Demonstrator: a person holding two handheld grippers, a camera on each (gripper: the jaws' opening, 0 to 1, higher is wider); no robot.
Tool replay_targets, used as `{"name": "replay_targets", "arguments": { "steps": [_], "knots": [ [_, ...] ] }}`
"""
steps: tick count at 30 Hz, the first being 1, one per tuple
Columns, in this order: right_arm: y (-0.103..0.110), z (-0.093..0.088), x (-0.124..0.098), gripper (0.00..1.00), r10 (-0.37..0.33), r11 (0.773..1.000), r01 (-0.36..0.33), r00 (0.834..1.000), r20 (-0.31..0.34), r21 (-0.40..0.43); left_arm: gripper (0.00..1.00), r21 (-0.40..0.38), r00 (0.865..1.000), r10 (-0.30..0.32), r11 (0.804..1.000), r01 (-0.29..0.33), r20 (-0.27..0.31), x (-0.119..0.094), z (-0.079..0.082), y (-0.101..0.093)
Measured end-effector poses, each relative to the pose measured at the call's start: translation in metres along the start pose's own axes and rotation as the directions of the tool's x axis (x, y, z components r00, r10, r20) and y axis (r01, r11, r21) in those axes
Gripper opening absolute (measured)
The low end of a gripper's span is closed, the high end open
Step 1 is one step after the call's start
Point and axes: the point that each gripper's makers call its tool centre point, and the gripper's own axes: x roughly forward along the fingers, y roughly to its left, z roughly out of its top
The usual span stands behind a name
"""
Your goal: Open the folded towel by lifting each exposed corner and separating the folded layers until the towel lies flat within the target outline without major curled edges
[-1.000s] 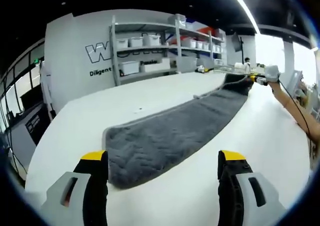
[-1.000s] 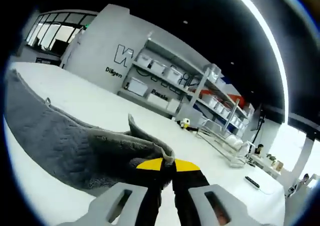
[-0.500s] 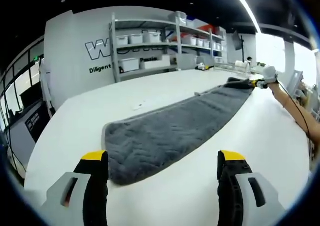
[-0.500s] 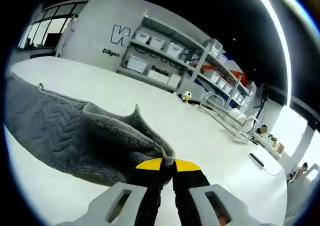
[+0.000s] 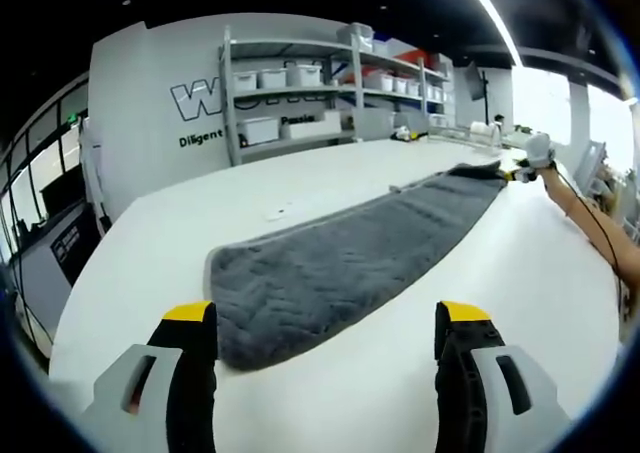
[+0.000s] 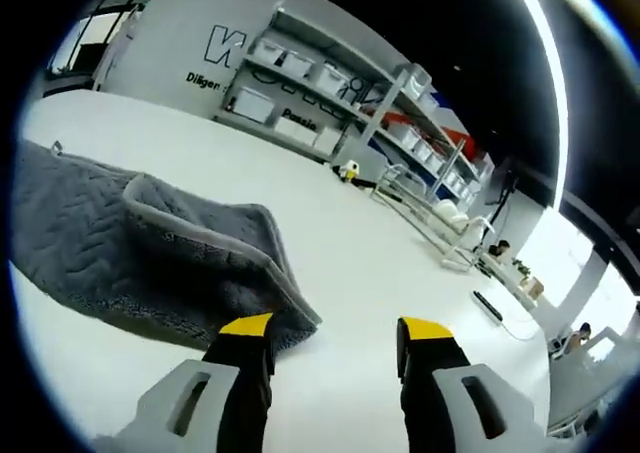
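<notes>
Both tongs open, grey towel stretched long across the white surface (image 5: pixel 150 243).

Our left tongs (image 5: pixel 325 318) gape empty just short of the grey quilted towel (image 5: pixel 340 253); our right tongs (image 6: pixel 325 328) stand open beside a corner that lies doubled over, so we should regrip low and peel outward. We make out no target outline, and the far shelving (image 5: pixel 300 93) is blurred.

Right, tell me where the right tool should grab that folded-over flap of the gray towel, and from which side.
Grip the flap's free corner, lying just ahead of the open right tool. Come in low along the table from the towel's end; the hemmed edge there rests on the layer below, so one jaw could probably slip beneath it.
</notes>
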Motion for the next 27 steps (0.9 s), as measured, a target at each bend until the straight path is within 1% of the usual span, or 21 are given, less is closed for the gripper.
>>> {"name": "replay_targets", "arguments": {
  "steps": [1, 3, 4, 5, 6, 8, 9, 10, 12, 13, 14, 15, 16, 17, 19, 20, 21, 22, 25, 26, 27],
  "knots": [
    [0.000, -0.001, -0.002, 0.56, 0.002, 1.000, -0.002, 1.000, -0.015, 0.001, 0.88, 0.000, 1.000, 0.000, 1.000, 0.000, 0.000, 0.000, 0.000, 0.000],
    [0.000, -0.003, -0.015, 0.62, 0.013, 1.000, -0.013, 1.000, -0.028, 0.003, 0.88, 0.001, 1.000, 0.001, 1.000, -0.001, 0.000, -0.001, 0.000, 0.000],
    [0.003, -0.008, -0.029, 0.66, 0.017, 1.000, -0.017, 0.999, -0.037, 0.007, 0.88, 0.002, 1.000, 0.001, 1.000, -0.001, 0.000, -0.002, 0.000, -0.001],
    [0.007, -0.011, -0.035, 0.72, 0.041, 0.999, -0.041, 0.998, -0.057, -0.003, 0.89, 0.002, 1.000, -0.001, 1.000, 0.001, -0.001, -0.003, 0.000, -0.001],
    [0.010, -0.014, -0.044, 0.77, 0.048, 0.999, -0.048, 0.997, -0.064, 0.000, 0.89, 0.001, 1.000, -0.002, 1.000, 0.002, -0.001, -0.003, 0.000, -0.001],
    [0.015, -0.014, -0.056, 0.81, 0.069, 0.998, -0.069, 0.996, -0.061, -0.007, 0.89, -0.001, 1.000, -0.003, 1.000, 0.003, -0.001, -0.003, -0.001, -0.001],
    [0.018, -0.009, -0.063, 0.83, 0.085, 0.996, -0.085, 0.996, -0.035, -0.008, 0.89, -0.001, 1.000, -0.002, 1.000, 0.002, -0.002, -0.004, -0.001, -0.002],
    [0.018, -0.002, -0.057, 0.85, 0.096, 0.995, -0.096, 0.995, -0.018, -0.011, 0.89, -0.001, 1.000, -0.001, 1.000, 0.001, -0.002, -0.004, -0.001, -0.002],
    [0.026, 0.002, -0.066, 0.94, 0.138, 0.990, -0.138, 0.990, -0.006, -0.026, 0.90, -0.001, 1.000, -0.003, 1.000, 0.003, -0.002, -0.005, -0.001, -0.002],
    [0.028, 0.003, -0.067, 0.96, 0.148, 0.988, -0.148, 0.989, -0.002, -0.034, 0.90, -0.002, 1.000, -0.003, 1.000, 0.003, -0.002, -0.005, -0.001, -0.002],
    [0.033, 0.014, -0.056, 0.97, 0.188, 0.980, -0.187, 0.982, 0.010, -0.065, 0.90, -0.003, 1.000, -0.004, 1.000, 0.004, 0.001, -0.006, -0.001, -0.003],
    [0.037, 0.019, -0.056, 0.96, 0.205, 0.976, -0.202, 0.979, 0.025, -0.080, 0.90, -0.002, 1.000, -0.004, 1.000, 0.004, 0.001, -0.006, -0.001, -0.003],
    [0.042, 0.029, -0.050, 0.94, 0.228, 0.969, -0.223, 0.973, 0.044, -0.108, 0.90, -0.002, 1.000, -0.005, 1.000, 0.005, 0.001, -0.006, -0.001, -0.004],
    [0.049, 0.034, -0.050, 0.90, 0.255, 0.959, -0.245, 0.965, 0.057, -0.142, 0.90, -0.002, 1.000, -0.006, 1.000, 0.006, 0.000, -0.006, -0.002, -0.004],
    [0.058, 0.045, -0.047, 0.84, 0.266, 0.955, -0.247, 0.959, 0.099, -0.166, 0.90, -0.004, 1.000, -0.008, 1.000, 0.008, -0.002, -0.006, -0.002, -0.004],
    [0.061, 0.048, -0.045, 0.81, 0.275, 0.947, -0.250, 0.956, 0.102, -0.202, 0.90, -0.004, 1.000, -0.008, 1.000, 0.008, -0.002, -0.006, -0.002, -0.004],
    [0.065, 0.052, -0.043, 0.79, 0.270, 0.940, -0.238, 0.956, 0.110, -0.244, 0.90, -0.004, 1.000, -0.006, 1.000, 0.006, -0.001, -0.006, -0.002, -0.003],
    [0.068, 0.056, -0.042, 0.77, 0.279, 0.933, -0.239, 0.953, 0.121, -0.268, 0.90, -0.003, 1.000, -0.005, 1.000, 0.005, -0.001, -0.007, -0.001, -0.003],
    [0.077, 0.066, -0.042, 0.62, 0.307, 0.917, -0.247, 0.938, 0.159, -0.314, 0.90, -0.004, 1.000, -0.006, 1.000, 0.006, 0.001, -0.007, -0.001, -0.004],
    [0.079, 0.069, -0.043, 0.52, 0.315, 0.905, -0.242, 0.934, 0.169, -0.349, 0.90, -0.003, 1.000, -0.007, 1.000, 0.007, 0.001, -0.007, -0.002, -0.004],
    [0.081, 0.070, -0.042, 0.45, 0.316, 0.894, -0.234, 0.934, 0.169, -0.381, 0.90, -0.003, 1.000, -0.008, 1.000, 0.008, 0.000, -0.007, -0.002, -0.004]
  ]
}}
